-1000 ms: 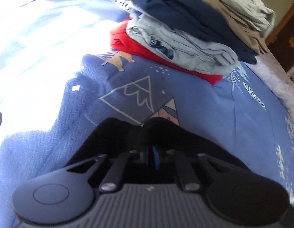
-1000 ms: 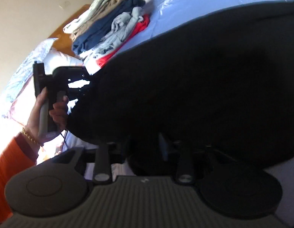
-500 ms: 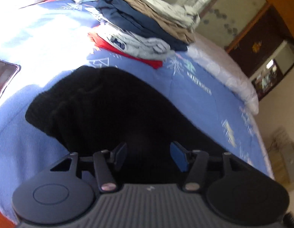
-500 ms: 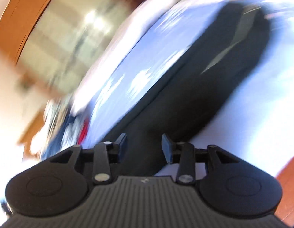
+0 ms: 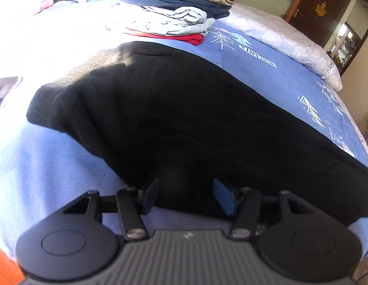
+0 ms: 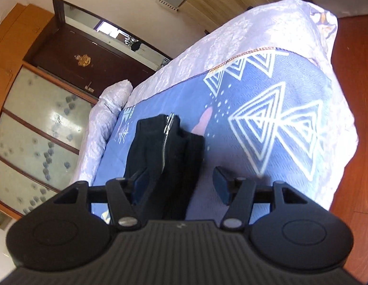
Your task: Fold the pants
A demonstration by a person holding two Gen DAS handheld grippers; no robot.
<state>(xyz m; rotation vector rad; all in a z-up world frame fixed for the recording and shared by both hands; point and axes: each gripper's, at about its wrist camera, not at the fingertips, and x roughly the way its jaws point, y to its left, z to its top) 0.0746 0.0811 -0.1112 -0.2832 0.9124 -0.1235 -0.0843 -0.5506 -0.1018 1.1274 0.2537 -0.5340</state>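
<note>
1. Left tool (image 5: 186,196): its blue pads stand wide apart with nothing gripped between them; they hover at the near hem of the black pants (image 5: 195,118), the cloth bulging up into the gap.
2. Right tool (image 6: 180,186): its pads are likewise spread wide and hold nothing. The end of the pants with the metal zipper (image 6: 166,140) lies between them, closer to the left pad; whether that pad touches the cloth I cannot tell.
3. In the left wrist view the pants spread broadly across the blue patterned bedspread (image 5: 267,71), running from the sunlit left side to the right edge of the frame.
4. Open bedspread shows beyond the far edge of the pants and along the near left side.
5. A stack of folded clothes (image 5: 174,7) sits past the far edge of the pants, just beside it.
6. A phone (image 5: 4,90) lies at the left edge of the bedspread, near the pants.
7. In the right wrist view the bedspread lies open to the right of the pants, up to the bed's corner above the wooden floor (image 6: 350,95).
8. A pale quilt (image 6: 255,28) borders the far side of the bed.
</note>
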